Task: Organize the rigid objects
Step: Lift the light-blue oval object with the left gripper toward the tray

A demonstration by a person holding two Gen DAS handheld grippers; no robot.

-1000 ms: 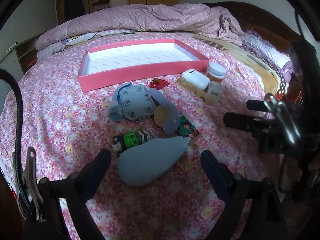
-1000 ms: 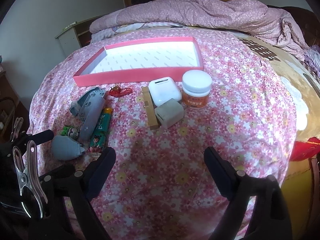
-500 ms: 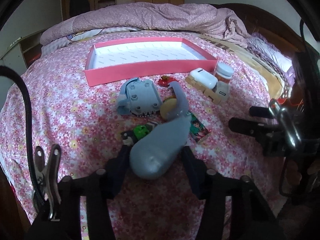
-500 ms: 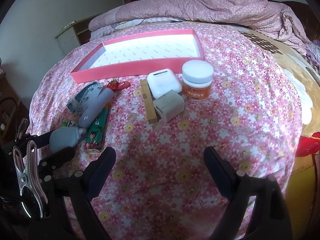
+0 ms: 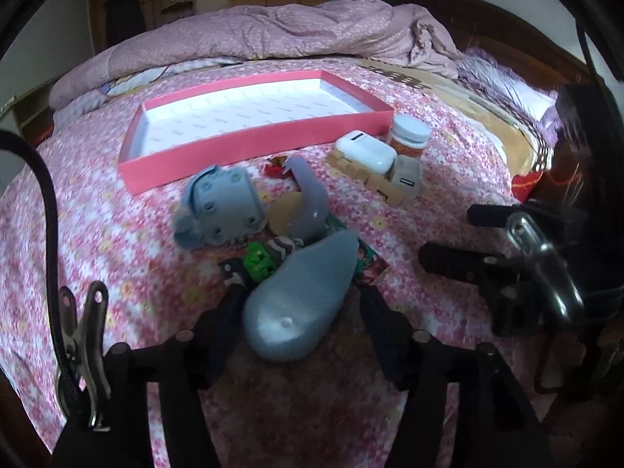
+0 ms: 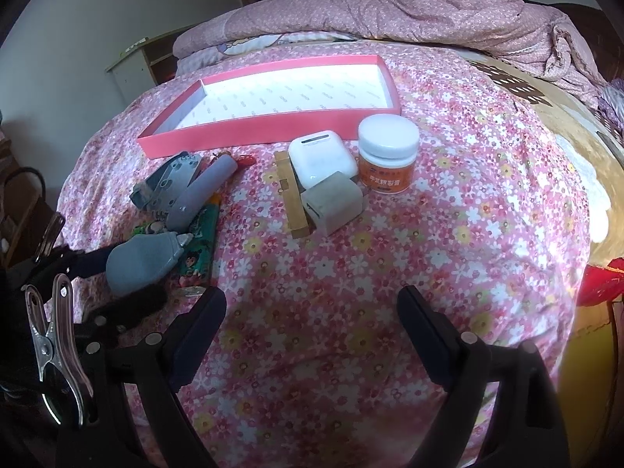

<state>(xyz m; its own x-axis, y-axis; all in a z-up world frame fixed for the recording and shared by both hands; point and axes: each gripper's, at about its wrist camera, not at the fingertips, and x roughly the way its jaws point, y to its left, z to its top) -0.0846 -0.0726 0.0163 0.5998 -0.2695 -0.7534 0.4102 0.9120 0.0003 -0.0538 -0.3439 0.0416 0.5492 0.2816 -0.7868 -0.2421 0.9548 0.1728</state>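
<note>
A smooth grey teardrop-shaped piece (image 5: pixel 296 292) lies between the fingers of my left gripper (image 5: pixel 300 304), low over the flowered bedspread. The jaws are opening: the left finger still lies against the piece, and a narrow gap shows at the right finger. The right wrist view shows this piece (image 6: pixel 140 261) at its left edge. My right gripper (image 6: pixel 312 312) hangs open over bare bedspread with nothing in it. Beyond stands a shallow pink tray (image 5: pixel 253 144) with a white floor.
Behind the teardrop piece lie a grey plate with holes (image 5: pixel 226 202), a curved grey piece (image 5: pixel 312 195), a green toy (image 5: pixel 259 261) and a printed lighter (image 6: pixel 199 249). Right of these are a wooden block (image 6: pixel 290 195), white case (image 6: pixel 319 156), grey cube (image 6: pixel 331 202) and white-lidded jar (image 6: pixel 388 148). A quilt is heaped at the back.
The left gripper's fingers closed in from wide apart onto the grey teardrop piece, then spread a little. The piece shifted slightly on the bed. The right gripper held still.
</note>
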